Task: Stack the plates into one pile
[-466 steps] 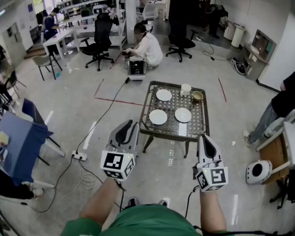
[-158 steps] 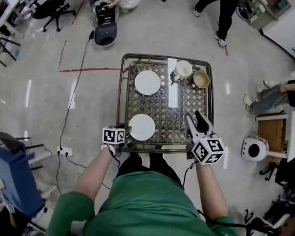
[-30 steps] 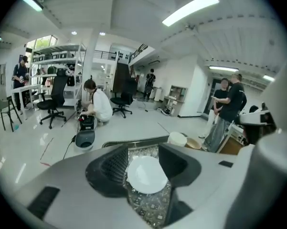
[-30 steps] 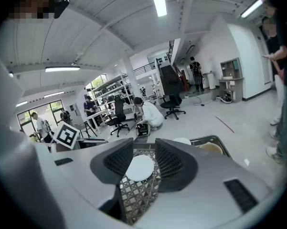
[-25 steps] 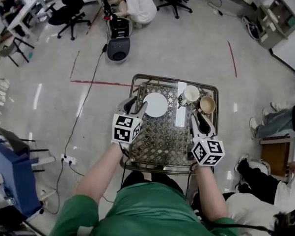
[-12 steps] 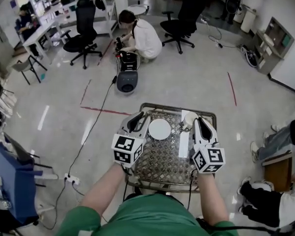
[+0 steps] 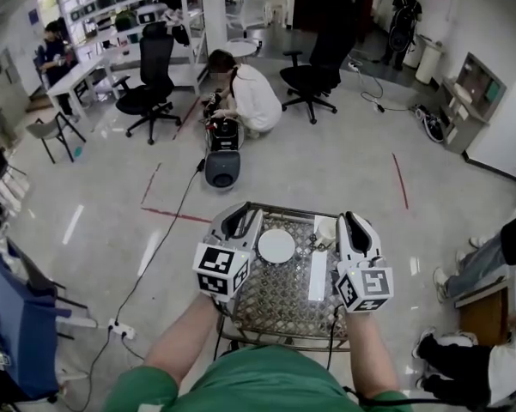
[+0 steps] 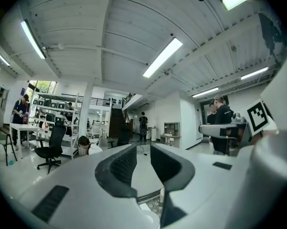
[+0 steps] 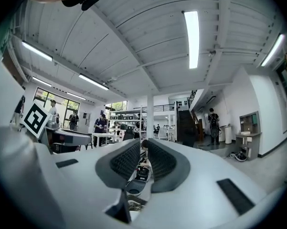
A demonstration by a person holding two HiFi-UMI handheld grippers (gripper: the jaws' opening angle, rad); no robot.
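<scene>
One pile of white plates (image 7: 276, 245) sits on the far half of the metal lattice table (image 7: 279, 303) in the head view. My left gripper (image 7: 238, 215) hangs above the table's far left corner, left of the pile and not touching it. My right gripper (image 7: 354, 222) hangs over the far right corner. Both point level across the room. In the left gripper view the left gripper (image 8: 143, 157) shows a clear gap with nothing in it. The right gripper (image 9: 143, 159) shows a narrower gap, also empty.
A white cup (image 7: 324, 227) and a white strip (image 7: 318, 275) lie on the table by my right gripper. Beyond the table are a round grey device (image 7: 221, 169), a kneeling person (image 7: 247, 95), office chairs (image 7: 150, 82), red floor tape (image 7: 180, 215) and a cable. A seated person's legs (image 7: 489, 254) are at the right.
Both grippers have risen from just over the table top and now point level. The head view has tilted up, showing more of the room, and the table looks smaller.
</scene>
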